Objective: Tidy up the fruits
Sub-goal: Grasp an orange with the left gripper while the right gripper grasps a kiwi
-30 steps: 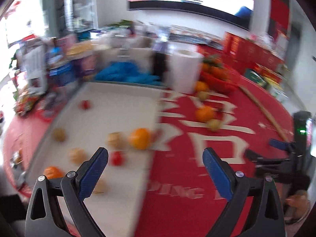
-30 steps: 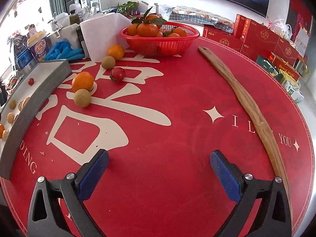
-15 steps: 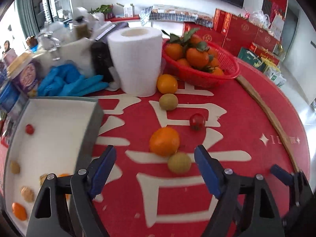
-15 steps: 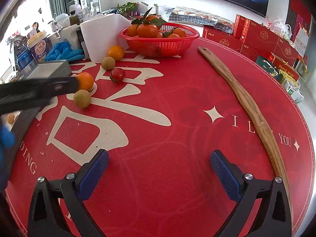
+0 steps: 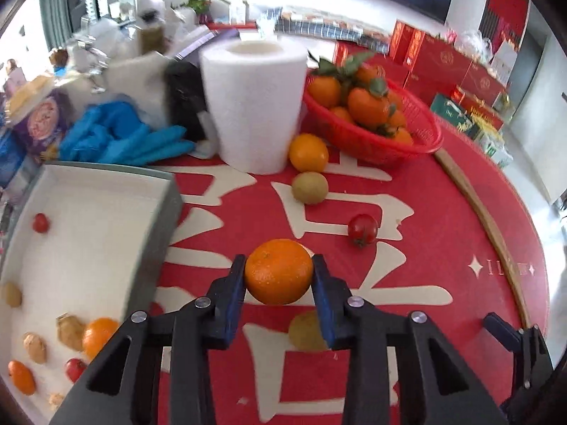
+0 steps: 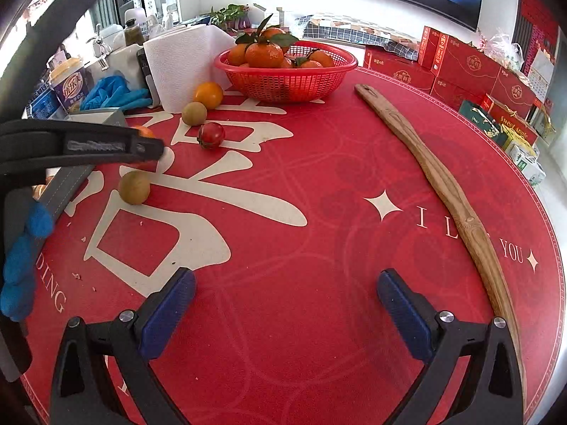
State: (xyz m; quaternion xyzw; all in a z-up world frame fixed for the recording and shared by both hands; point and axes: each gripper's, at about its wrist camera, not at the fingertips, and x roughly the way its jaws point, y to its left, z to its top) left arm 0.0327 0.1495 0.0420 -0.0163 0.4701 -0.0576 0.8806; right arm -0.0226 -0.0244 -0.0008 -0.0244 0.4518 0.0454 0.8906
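My left gripper [image 5: 279, 276] is shut on an orange [image 5: 278, 272], both blue pads against its sides, above the red tablecloth. A green-brown fruit [image 5: 305, 331] lies just under the right finger. Further off lie a cherry tomato [image 5: 362, 229], another green-brown fruit [image 5: 309, 187] and a second orange [image 5: 308, 152]. The grey box [image 5: 161, 226] at the left holds several small fruits and nuts. My right gripper [image 6: 285, 304] is open and empty over the cloth; in its view the left gripper's finger [image 6: 106, 147] covers most of the held orange [image 6: 145, 131].
A red basket [image 5: 375, 141] of leafy tangerines stands at the back, a white paper roll [image 5: 253, 104] beside it, blue gloves [image 5: 120, 138] to the left. A long wooden stick [image 6: 439, 191] lies along the right side. Red gift boxes [image 6: 460, 67] line the far edge.
My left gripper swung from the box to the loose fruit, moved forward and closed on the orange. The right gripper has not moved.
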